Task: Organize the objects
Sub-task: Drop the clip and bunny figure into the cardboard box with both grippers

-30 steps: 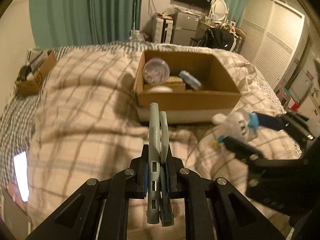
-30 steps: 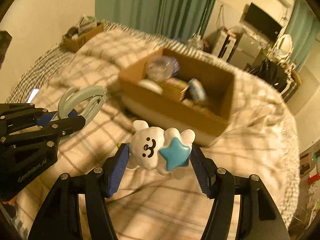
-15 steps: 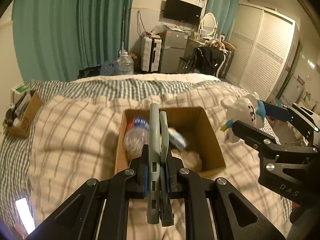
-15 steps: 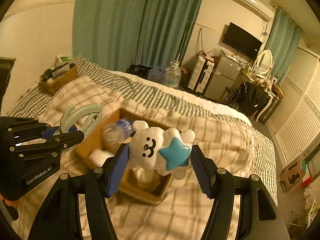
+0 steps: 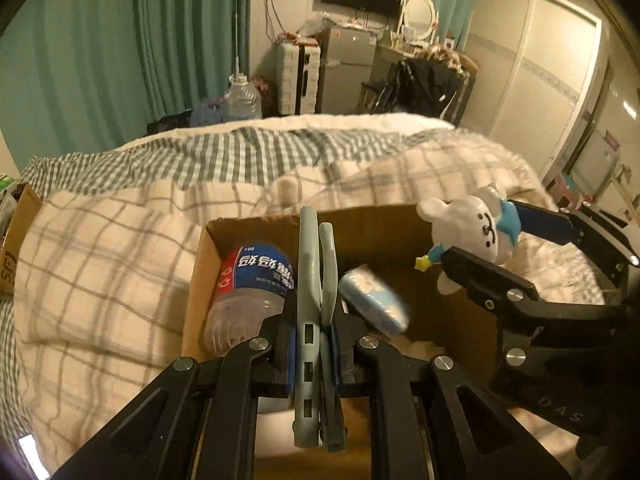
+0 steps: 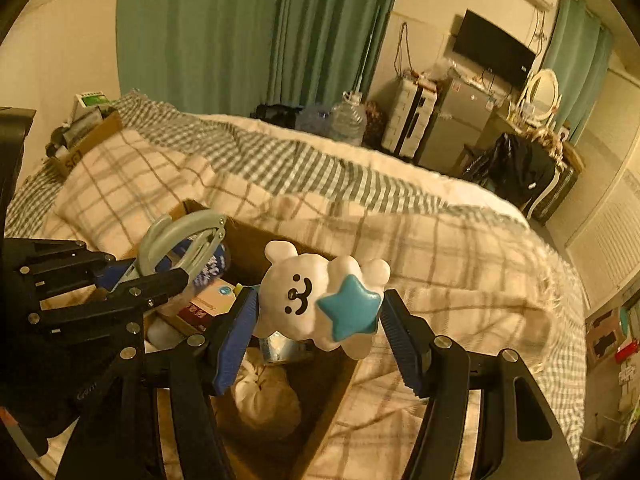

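My left gripper (image 5: 316,316) is shut on a grey plastic clip (image 5: 314,272), edge-on in the left wrist view and seen as a curved hook in the right wrist view (image 6: 180,236). It hangs over the open cardboard box (image 5: 256,224) on the bed. My right gripper (image 6: 316,316) is shut on a white bear toy with a blue star (image 6: 320,300), held above the box's right part; the toy also shows in the left wrist view (image 5: 472,232). In the box lie a plastic bottle (image 5: 252,284), a blue-white packet (image 5: 376,300) and a white bundle (image 6: 264,396).
The box sits on a plaid blanket (image 5: 100,264) covering the bed. A second small cardboard box (image 6: 80,144) stands at the bed's far left. Beyond the bed are a water jug (image 5: 240,100), a fridge (image 5: 348,68) and teal curtains (image 5: 120,40).
Both grippers have risen and moved forward over the box, so I now look down into it. Both keep hold of the clip and the bear toy.
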Tool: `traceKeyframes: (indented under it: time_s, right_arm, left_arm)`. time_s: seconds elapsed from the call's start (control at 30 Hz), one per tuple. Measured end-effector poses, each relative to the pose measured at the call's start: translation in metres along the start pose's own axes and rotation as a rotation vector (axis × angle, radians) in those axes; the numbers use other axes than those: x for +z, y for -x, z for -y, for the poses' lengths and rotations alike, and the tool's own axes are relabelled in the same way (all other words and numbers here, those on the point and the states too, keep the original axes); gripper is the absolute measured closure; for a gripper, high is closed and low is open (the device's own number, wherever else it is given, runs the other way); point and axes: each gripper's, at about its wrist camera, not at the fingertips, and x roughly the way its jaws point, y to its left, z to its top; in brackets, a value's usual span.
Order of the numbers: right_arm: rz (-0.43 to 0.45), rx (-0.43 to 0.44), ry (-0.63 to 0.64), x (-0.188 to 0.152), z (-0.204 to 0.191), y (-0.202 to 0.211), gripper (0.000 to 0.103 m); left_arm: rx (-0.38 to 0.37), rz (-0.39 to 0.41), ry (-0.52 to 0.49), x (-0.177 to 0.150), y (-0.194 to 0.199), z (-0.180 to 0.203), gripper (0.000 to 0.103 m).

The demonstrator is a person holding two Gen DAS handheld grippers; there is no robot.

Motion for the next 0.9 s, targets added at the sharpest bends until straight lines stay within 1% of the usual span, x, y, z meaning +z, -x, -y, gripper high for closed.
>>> traceKeyframes:
  time_s: [0.1, 0.23, 0.33, 0.4, 0.47, 0.57, 0.6, 0.63, 0.67, 0.7, 0.73, 0.87, 0.9]
  right_arm:
    - [-0.020, 0.009, -0.009, -0.007, 0.001, -0.017, 0.041]
    - [-0.046, 0.023, -0.026, -0.013, 0.002, -0.030, 0.040]
    - [-0.038, 0.027, -0.043, -0.015, 0.003, -0.030, 0.040]
    - [-0.042, 0.035, -0.055, -0.015, 0.004, -0.029, 0.038]
    - [-0.040, 0.028, -0.060, -0.016, 0.004, -0.025, 0.035]
    - [-0.030, 0.021, -0.074, -0.015, 0.006, -0.013, 0.035]
    - [-0.023, 0.017, -0.082, -0.014, 0.007, -0.006, 0.035]
    - [-0.016, 0.014, -0.088, -0.013, 0.008, 0.000, 0.035]
    - [-0.008, 0.009, -0.095, -0.012, 0.010, 0.009, 0.034]
    - [-0.002, 0.005, -0.099, -0.011, 0.011, 0.015, 0.033]
    - [0.008, -0.004, -0.106, -0.010, 0.012, 0.026, 0.031]
    - [0.049, -0.046, -0.129, -0.004, 0.018, 0.065, 0.019]
    - [0.063, -0.059, -0.134, -0.003, 0.019, 0.078, 0.017]
  left_arm:
    - [0.009, -0.015, -0.016, -0.005, -0.015, -0.001, 0.091]
    - [-0.004, -0.015, -0.035, -0.010, -0.025, 0.005, 0.091]
    - [0.005, 0.002, -0.058, -0.013, -0.025, 0.011, 0.089]
    - [0.003, 0.004, -0.054, -0.014, -0.024, 0.011, 0.088]
    - [0.011, -0.018, -0.040, -0.013, -0.022, 0.009, 0.088]
    - [0.016, -0.026, -0.032, -0.013, -0.013, 0.007, 0.085]
    - [0.022, -0.022, -0.031, -0.013, -0.009, 0.007, 0.079]
    - [0.031, -0.018, -0.030, -0.012, -0.003, 0.007, 0.070]
    - [0.036, -0.010, -0.027, -0.011, 0.005, 0.007, 0.064]
    - [0.036, 0.001, -0.021, -0.009, 0.012, 0.006, 0.049]
    - [0.038, 0.019, -0.010, -0.007, 0.024, 0.006, 0.043]
    - [0.050, 0.073, 0.006, 0.002, 0.064, 0.004, 0.040]
    - [0.053, 0.090, 0.005, 0.003, 0.076, 0.005, 0.034]
